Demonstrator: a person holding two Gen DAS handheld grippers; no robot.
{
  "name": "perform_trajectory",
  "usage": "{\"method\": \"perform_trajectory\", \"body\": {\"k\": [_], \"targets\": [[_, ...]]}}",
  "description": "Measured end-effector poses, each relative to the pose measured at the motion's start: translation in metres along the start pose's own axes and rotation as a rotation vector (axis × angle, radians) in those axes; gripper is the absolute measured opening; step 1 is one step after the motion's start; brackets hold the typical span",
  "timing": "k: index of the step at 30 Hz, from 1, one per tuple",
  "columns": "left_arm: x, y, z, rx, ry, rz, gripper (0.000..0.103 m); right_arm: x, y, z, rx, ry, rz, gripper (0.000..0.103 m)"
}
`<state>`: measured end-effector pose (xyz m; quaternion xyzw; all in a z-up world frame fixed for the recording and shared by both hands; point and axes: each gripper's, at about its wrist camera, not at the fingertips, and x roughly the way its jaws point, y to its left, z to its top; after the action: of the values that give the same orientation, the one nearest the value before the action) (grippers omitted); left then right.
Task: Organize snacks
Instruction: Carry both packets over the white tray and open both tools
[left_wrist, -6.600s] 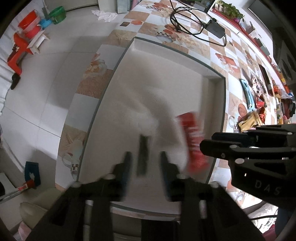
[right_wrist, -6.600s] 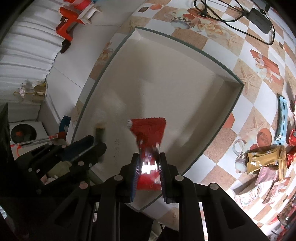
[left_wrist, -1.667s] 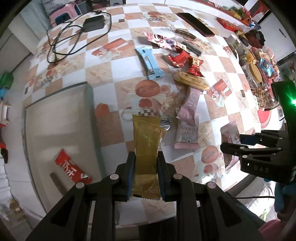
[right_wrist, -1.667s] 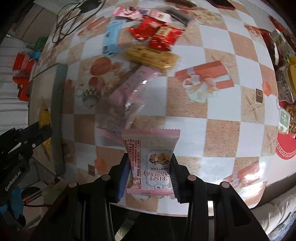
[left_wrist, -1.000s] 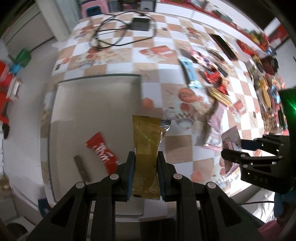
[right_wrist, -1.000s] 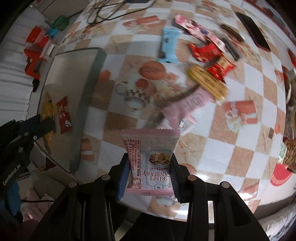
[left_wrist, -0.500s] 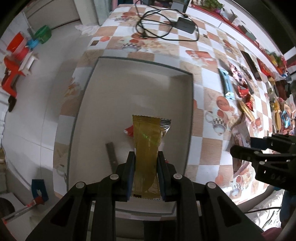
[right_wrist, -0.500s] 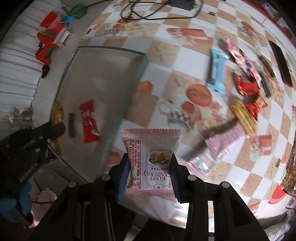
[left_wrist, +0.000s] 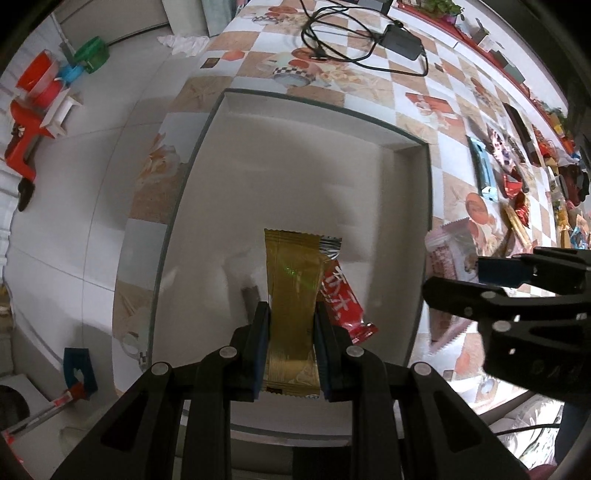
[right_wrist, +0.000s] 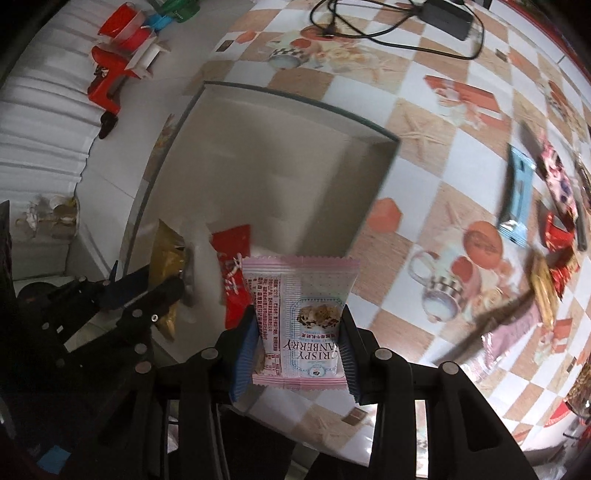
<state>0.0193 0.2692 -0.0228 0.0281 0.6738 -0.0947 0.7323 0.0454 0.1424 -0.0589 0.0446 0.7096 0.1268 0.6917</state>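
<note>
My left gripper (left_wrist: 291, 314) is shut on a gold snack bar (left_wrist: 293, 280) and hangs over the shallow white tray (left_wrist: 317, 122). Below it in the tray lie a red bar (left_wrist: 345, 299) and a small dark stick (left_wrist: 251, 297). My right gripper (right_wrist: 299, 332) is shut on a pink cranberry biscuit packet (right_wrist: 299, 306) above the tray's near right edge (right_wrist: 384, 177). In the right wrist view the left gripper (right_wrist: 147, 288) shows at the left with the gold snack bar (right_wrist: 166, 254), beside the red bar (right_wrist: 234, 269). The right gripper (left_wrist: 480, 273) enters the left wrist view from the right.
Loose snacks lie on the checked tablecloth to the right: a blue bar (right_wrist: 517, 199), a red wrapper (right_wrist: 557, 232), a yellow biscuit pack (right_wrist: 543, 291), a pink packet (right_wrist: 513, 332). A black charger with cable (left_wrist: 399, 37) sits behind the tray. Red and green toys (left_wrist: 33, 92) stand on the floor.
Both grippers have carried their snacks leftward from the snack pile to over the tray. The left one has come lower over the red bar.
</note>
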Motion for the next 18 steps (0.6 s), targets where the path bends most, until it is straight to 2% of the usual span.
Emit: {"method": "perform_trajectory", "body": {"k": [4, 6, 7, 8, 11, 16, 17, 18], "targets": [[0.006, 0.000, 0.001, 0.005, 0.018, 0.003, 0.025, 0.012, 0.007, 0.007, 0.012, 0.016, 0.013, 0.042], [0.008, -0.001, 0.000, 0.014, 0.023, 0.025, 0.029, 0.017, 0.010, 0.010, 0.017, 0.022, 0.017, 0.042], [0.008, -0.003, -0.001, 0.020, 0.024, 0.032, 0.036, 0.019, 0.013, 0.011, 0.014, 0.023, 0.015, 0.042], [0.008, -0.004, -0.002, 0.021, 0.022, 0.035, 0.048, 0.021, 0.014, 0.012, 0.011, 0.025, 0.014, 0.042], [0.005, -0.007, -0.005, 0.029, 0.006, 0.052, 0.069, 0.025, 0.019, 0.014, 0.007, 0.032, 0.023, 0.044], [0.005, -0.010, -0.007, 0.039, 0.015, 0.063, 0.073, 0.027, 0.015, 0.011, 0.021, 0.035, 0.029, 0.045], [0.005, -0.011, -0.007, 0.042, 0.016, 0.069, 0.074, 0.027, 0.013, 0.010, 0.029, 0.036, 0.028, 0.051], [0.004, -0.012, -0.007, 0.044, 0.016, 0.073, 0.074, 0.026, 0.009, 0.008, 0.037, 0.034, 0.026, 0.070]]}}
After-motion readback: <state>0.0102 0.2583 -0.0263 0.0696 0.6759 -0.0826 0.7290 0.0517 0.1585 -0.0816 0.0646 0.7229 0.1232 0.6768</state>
